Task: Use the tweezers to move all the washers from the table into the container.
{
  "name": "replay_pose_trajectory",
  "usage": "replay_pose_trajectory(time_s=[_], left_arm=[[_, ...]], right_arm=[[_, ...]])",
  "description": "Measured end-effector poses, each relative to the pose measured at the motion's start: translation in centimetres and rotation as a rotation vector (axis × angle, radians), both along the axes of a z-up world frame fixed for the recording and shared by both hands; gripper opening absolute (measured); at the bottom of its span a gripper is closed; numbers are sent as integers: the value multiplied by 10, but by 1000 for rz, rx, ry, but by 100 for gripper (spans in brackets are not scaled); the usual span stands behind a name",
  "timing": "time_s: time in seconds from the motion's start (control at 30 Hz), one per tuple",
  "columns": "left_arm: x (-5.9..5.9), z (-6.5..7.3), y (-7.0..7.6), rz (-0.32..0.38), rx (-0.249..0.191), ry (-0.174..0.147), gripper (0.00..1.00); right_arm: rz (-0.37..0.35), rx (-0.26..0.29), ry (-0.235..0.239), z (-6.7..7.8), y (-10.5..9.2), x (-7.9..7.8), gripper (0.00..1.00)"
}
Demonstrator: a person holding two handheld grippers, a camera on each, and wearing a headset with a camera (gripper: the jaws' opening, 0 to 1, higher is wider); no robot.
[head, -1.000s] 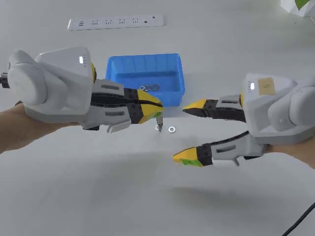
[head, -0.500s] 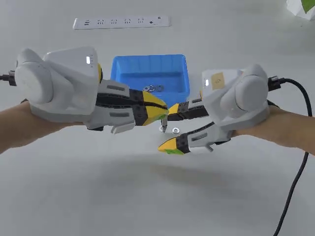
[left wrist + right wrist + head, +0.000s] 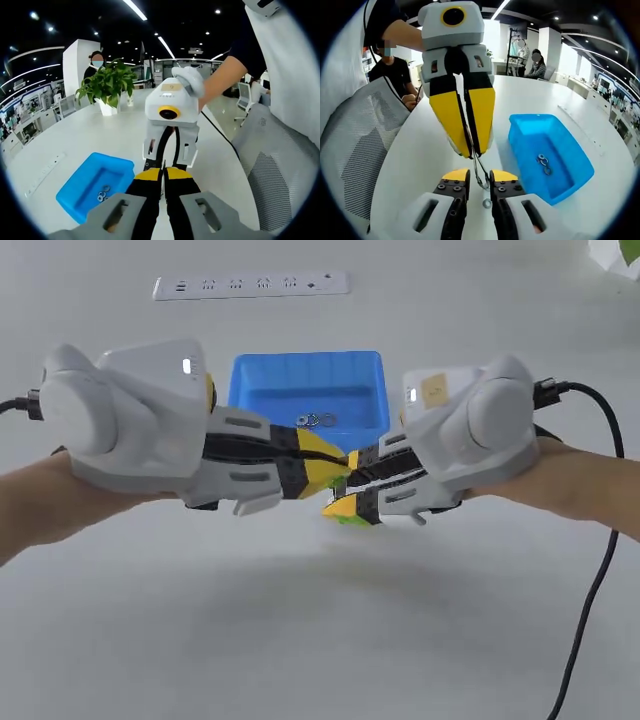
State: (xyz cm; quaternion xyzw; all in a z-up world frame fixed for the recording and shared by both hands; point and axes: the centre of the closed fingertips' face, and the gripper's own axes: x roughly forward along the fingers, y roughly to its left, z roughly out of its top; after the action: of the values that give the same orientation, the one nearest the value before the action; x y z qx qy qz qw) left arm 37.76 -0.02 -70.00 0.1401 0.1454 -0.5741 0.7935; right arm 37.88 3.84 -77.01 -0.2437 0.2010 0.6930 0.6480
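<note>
L gripper [image 3: 338, 468]: jaws pressed together on the tweezers [image 3: 480, 172], whose thin metal legs stick out past its yellow tips. R gripper [image 3: 480, 176] faces it nose to nose. R's jaws are nearly together w/ the tweezer legs in the narrow gap between them; can't tell if they actually squeeze the legs or just flank them. In head view the two sets of tips overlap, L's tips slightly above R's.

One washer [image 3: 486, 203] lies on the white table [image 3: 300, 640], just beside R's tips and right below the tweezers' end; contact unclear.

Blue container [image 3: 310, 380] sits just beyond both grippers' tips in head view. In R gripper view it's off to the right of the jaws, in L gripper view to the left. Approx 3 washers in container [image 3: 543, 163], in a small cluster on its floor.

Power strip [image 3: 250, 285] lies well past the container. Black cable [image 3: 590, 570] runs from the back of R gripper.
</note>
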Motion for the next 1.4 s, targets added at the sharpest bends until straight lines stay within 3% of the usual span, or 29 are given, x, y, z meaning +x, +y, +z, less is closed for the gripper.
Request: replay_pose_trajectory(time_s=[0.57,0.7,0.8,0.83,1.17,1.23,1.4], left_arm=[[6,0,4,31,9,-11,5],[7,0,3,24,17,-36,5],[7,0,4,36,15,-18,5],[6,0,4,41,8,7,5],[10,3,7,87,8,14,8],[7,4,6,87,-7,54,11],[9,4,7,92,5,35,13]], right_arm=[[1,6,-11,-1,2,6,10],[-4,9,-16,-1,2,6,10],[-9,10,-15,-2,2,8,10],[-7,9,-16,-2,2,7,10],[-28,24,-14,1,8,9,10],[-29,26,-10,2,9,9,10],[-30,21,-13,2,10,9,10]])
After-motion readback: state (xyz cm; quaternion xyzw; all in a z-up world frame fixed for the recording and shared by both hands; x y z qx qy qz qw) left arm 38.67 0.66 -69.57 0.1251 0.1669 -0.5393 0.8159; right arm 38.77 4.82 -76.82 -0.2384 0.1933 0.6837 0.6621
